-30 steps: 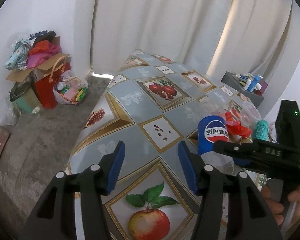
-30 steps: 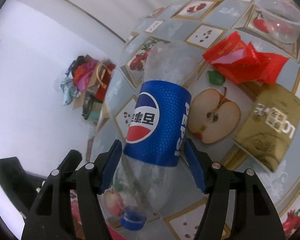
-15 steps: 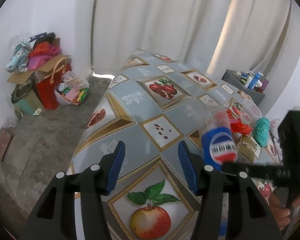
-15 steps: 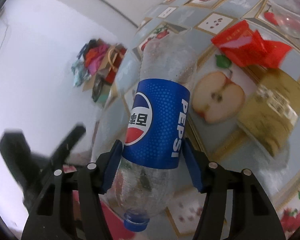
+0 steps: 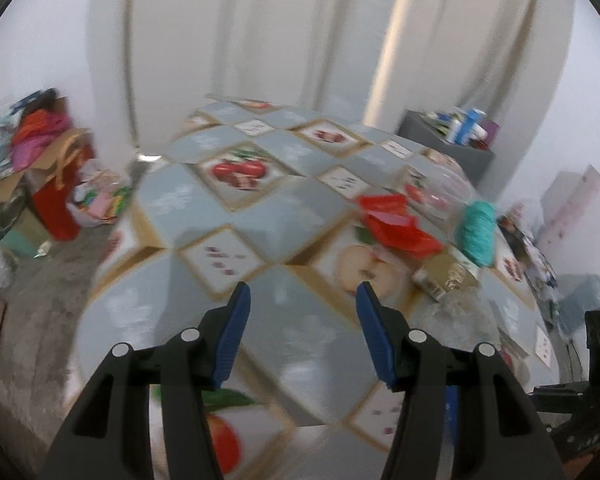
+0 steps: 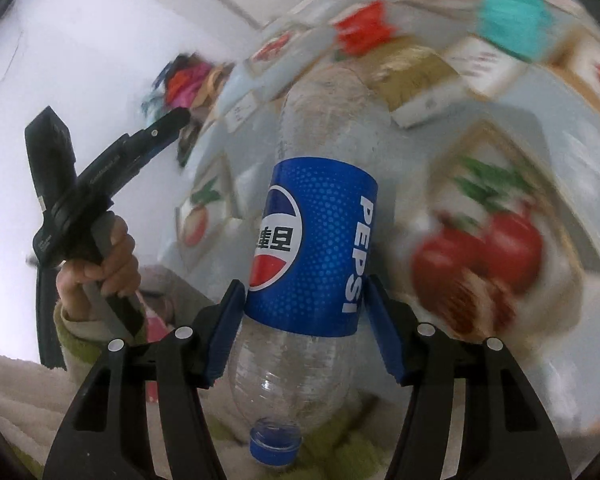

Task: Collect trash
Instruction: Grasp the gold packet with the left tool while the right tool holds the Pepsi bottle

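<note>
My right gripper (image 6: 304,316) is shut on an empty clear Pepsi bottle (image 6: 316,240) with a blue label, held cap-down above the table edge. My left gripper (image 5: 300,324) is open and empty over the fruit-patterned tablecloth (image 5: 284,208); it also shows from the side in the right wrist view (image 6: 172,120). On the table lie a red crumpled wrapper (image 5: 396,224), a gold box (image 5: 444,276), a teal ball of yarn (image 5: 478,232) and a clear plastic container (image 5: 440,188). The views are blurred.
A pile of bags and boxes (image 5: 40,168) sits on the concrete floor at the left by the wall. A grey side table with bottles (image 5: 456,140) stands at the back right. White curtains (image 5: 300,40) hang behind the table.
My right gripper has carried the Pepsi bottle back off the table toward me, out of the left wrist view. My left gripper has swung rightward toward the red wrapper and gold box.
</note>
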Available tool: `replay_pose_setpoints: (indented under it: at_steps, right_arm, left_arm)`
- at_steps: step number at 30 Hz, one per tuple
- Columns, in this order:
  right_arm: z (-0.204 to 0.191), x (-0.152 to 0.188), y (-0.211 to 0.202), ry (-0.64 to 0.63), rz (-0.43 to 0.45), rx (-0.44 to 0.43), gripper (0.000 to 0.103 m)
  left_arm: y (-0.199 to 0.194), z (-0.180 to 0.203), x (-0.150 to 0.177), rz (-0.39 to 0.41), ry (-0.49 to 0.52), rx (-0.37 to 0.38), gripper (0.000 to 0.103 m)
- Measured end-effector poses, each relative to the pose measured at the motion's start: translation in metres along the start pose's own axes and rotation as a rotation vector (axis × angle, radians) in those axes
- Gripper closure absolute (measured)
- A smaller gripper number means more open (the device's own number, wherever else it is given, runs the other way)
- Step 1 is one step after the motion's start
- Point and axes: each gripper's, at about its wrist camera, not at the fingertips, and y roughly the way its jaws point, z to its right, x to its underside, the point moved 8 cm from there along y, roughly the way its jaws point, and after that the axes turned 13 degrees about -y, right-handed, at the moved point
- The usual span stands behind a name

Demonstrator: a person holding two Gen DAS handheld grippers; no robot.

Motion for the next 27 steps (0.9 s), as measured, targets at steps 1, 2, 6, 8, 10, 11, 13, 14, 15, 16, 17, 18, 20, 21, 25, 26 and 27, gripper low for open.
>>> replay_pose_setpoints:
  at_steps: [1,2,6,8,10,11,13,14,15,16,17,18,20,21,25,26,27]
  right_arm:
    - [0.009,0.003,-0.008,0.034,0.019,0.011,0.046]
    - [0.019,0.007,-0.016,0.072,0.038,0.017,0.046]
    - [0.051,0.024,-0.047,0.19,0.117,0.044,0.046]
    - [0.068,0.03,-0.061,0.246,0.161,0.058,0.046]
    - [0.081,0.033,-0.072,0.288,0.197,0.063,0.046]
    - [0.087,0.033,-0.076,0.306,0.215,0.066,0.046]
    - [0.096,0.031,-0.082,0.333,0.247,0.078,0.046]
    - [0.1,0.029,-0.085,0.343,0.264,0.087,0.046]
    - [0.102,0.031,-0.089,0.35,0.276,0.095,0.046]
    - [0.107,0.027,-0.091,0.36,0.291,0.104,0.046]
    - [0.111,0.024,-0.093,0.366,0.302,0.11,0.046]
    - [0.116,0.019,-0.094,0.374,0.315,0.119,0.046]
    - [0.122,0.013,-0.096,0.374,0.331,0.134,0.046]
    - [0.126,0.006,-0.096,0.372,0.341,0.148,0.046]
    - [0.132,-0.014,-0.087,0.352,0.366,0.202,0.046]
    - [0.135,-0.017,-0.087,0.346,0.37,0.21,0.046]
    - [0.136,-0.022,-0.085,0.339,0.375,0.219,0.046]
  left_arm:
    - [0.004,0.009,0.001,-0.008,0.014,0.011,0.05]
    - [0.007,0.019,0.004,-0.018,0.03,0.026,0.049]
    - [0.023,0.059,0.013,-0.069,0.08,0.105,0.042]
    - [0.031,0.074,0.017,-0.092,0.1,0.132,0.041]
    - [0.04,0.088,0.021,-0.114,0.112,0.148,0.041]
    - [0.044,0.097,0.024,-0.125,0.117,0.158,0.041]
    - [0.05,0.108,0.027,-0.136,0.134,0.165,0.041]
    - [0.052,0.112,0.028,-0.138,0.14,0.166,0.041]
    - [0.055,0.117,0.028,-0.142,0.146,0.168,0.041]
    - [0.056,0.12,0.028,-0.146,0.149,0.171,0.041]
    - [0.059,0.123,0.029,-0.152,0.154,0.175,0.041]
    - [0.062,0.127,0.028,-0.156,0.161,0.177,0.04]
    - [0.067,0.135,0.028,-0.162,0.178,0.18,0.04]
    - [0.07,0.139,0.029,-0.168,0.188,0.183,0.039]
    - [0.081,0.153,0.034,-0.19,0.217,0.177,0.036]
    - [0.084,0.155,0.035,-0.193,0.222,0.173,0.034]
    - [0.087,0.157,0.036,-0.197,0.228,0.168,0.032]
